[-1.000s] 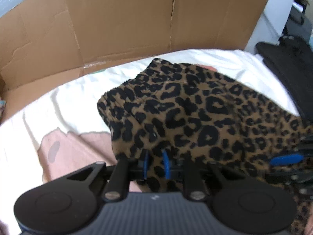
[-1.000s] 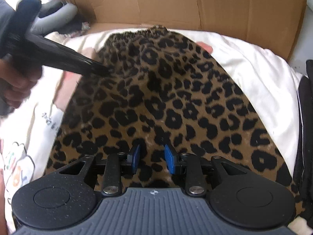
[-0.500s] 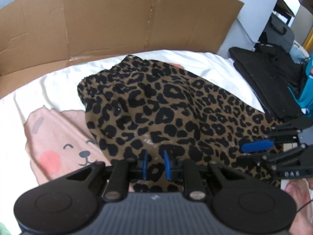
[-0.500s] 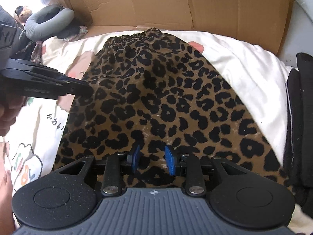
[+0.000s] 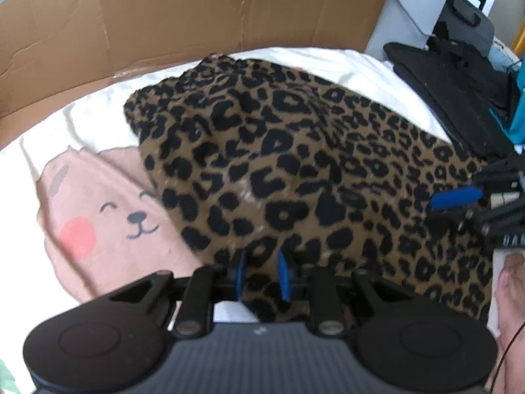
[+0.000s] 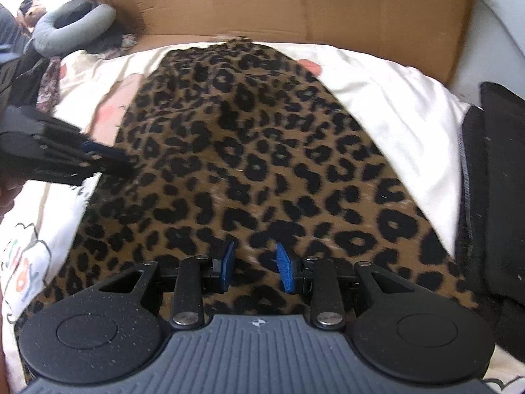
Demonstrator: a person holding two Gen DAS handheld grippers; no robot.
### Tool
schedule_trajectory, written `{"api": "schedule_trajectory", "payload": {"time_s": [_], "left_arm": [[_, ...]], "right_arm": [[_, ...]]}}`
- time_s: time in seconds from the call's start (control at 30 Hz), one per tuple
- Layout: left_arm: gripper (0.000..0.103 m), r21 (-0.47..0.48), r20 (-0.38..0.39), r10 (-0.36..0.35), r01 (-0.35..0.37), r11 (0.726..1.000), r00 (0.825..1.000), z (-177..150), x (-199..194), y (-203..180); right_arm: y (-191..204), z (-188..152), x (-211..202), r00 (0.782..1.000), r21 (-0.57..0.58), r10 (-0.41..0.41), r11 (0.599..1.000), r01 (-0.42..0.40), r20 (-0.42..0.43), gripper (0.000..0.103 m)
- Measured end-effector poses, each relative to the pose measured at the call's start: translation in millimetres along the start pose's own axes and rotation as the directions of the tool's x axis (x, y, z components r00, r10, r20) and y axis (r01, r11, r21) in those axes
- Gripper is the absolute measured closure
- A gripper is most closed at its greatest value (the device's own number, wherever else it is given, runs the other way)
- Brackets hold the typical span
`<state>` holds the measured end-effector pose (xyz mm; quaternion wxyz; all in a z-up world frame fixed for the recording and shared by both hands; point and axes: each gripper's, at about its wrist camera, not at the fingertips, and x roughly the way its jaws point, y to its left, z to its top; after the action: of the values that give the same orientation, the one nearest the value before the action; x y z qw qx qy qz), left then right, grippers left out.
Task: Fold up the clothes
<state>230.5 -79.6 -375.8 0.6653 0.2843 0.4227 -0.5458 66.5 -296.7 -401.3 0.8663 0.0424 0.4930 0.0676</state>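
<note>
A leopard-print garment [image 5: 295, 164] lies spread on a white sheet [image 5: 82, 121], its gathered waistband toward the cardboard. My left gripper [image 5: 262, 274] hovers over the garment's near left corner. Its jaws are opening, and cloth shows in the gap without being pinched. The right wrist view shows the left gripper [image 6: 108, 161] at the garment's [image 6: 262, 164] left edge. My right gripper [image 6: 256, 267] stands open just above the near hem, with nothing gripped. It appears again in the left wrist view as the right gripper [image 5: 456, 197], over the garment's right side.
A pink bear-face print [image 5: 98, 216] lies left of the garment. A flattened cardboard box [image 5: 197, 16] stands behind the sheet. Black clothes [image 5: 459, 92] are stacked on the right. A grey neck pillow [image 6: 72, 26] sits at the far left. A person's bare skin [image 5: 512, 295] shows at the right edge.
My left gripper has drawn back toward the garment's near left corner, bringing the pink bear print into view, and its blue pads have spread slightly. The right gripper has shifted a little.
</note>
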Motion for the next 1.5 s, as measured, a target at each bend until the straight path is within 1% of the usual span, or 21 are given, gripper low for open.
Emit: {"api": "schedule_trajectory", "payload": {"time_s": [0.2,0.33,0.5,0.77,0.9,0.97,1.03,1.07,1.17,1.27,1.4,1.5], "left_arm": [[0.080,-0.003,-0.026,0.040,-0.040,0.999,0.999,-13,-6,5],[0.080,-0.026,-0.044,0.033,-0.034,0.999,0.998,-21,-14,9],[0.080,-0.070,-0.042,0.024,-0.027,0.997,0.999,-29,-32,16],[0.080,-0.138,-0.040,0.012,-0.017,0.990,0.999,-45,-58,26],[0.080,-0.178,-0.052,-0.004,-0.005,0.984,0.999,-56,-67,29],[0.080,-0.192,-0.061,-0.018,0.006,0.981,0.998,-62,-72,30],[0.080,-0.199,-0.071,-0.033,0.018,0.980,0.997,-69,-78,29],[0.080,-0.201,-0.075,-0.046,0.031,0.979,0.996,-73,-80,28],[0.080,-0.207,-0.086,-0.093,0.074,0.976,0.992,-84,-86,24],[0.080,-0.200,-0.099,-0.143,0.121,0.972,0.985,-93,-88,17],[0.080,-0.193,-0.121,-0.181,0.156,0.969,0.976,-102,-88,12],[0.079,-0.223,-0.126,-0.218,0.186,0.957,0.968,-105,-87,11]], "right_arm": [[-25,-11,-6,0.999,0.035,-0.054,0.998,0.054,-0.007,0.068],[-38,-17,-12,0.995,0.051,-0.096,0.994,0.097,-0.022,0.068],[-50,-23,-21,0.989,0.053,-0.143,0.988,0.145,-0.040,0.068],[-65,-30,-31,0.980,0.079,-0.194,0.977,0.196,-0.032,0.069],[-65,-31,-32,0.976,0.065,-0.217,0.974,0.218,-0.029,0.073],[-66,-32,-32,0.974,0.076,-0.226,0.971,0.228,-0.031,0.076],[-70,-31,-29,0.973,0.095,-0.228,0.968,0.231,-0.035,0.087],[-72,-31,-28,0.973,0.105,-0.230,0.967,0.232,-0.037,0.089],[-77,-31,-25,0.971,0.128,-0.234,0.963,0.237,-0.044,0.090],[-75,-30,-24,0.970,0.111,-0.240,0.963,0.244,-0.046,0.090],[-75,-31,-22,0.969,0.104,-0.241,0.964,0.244,-0.045,0.090],[-75,-30,-21,0.969,0.096,-0.244,0.964,0.247,-0.047,0.090]]}}
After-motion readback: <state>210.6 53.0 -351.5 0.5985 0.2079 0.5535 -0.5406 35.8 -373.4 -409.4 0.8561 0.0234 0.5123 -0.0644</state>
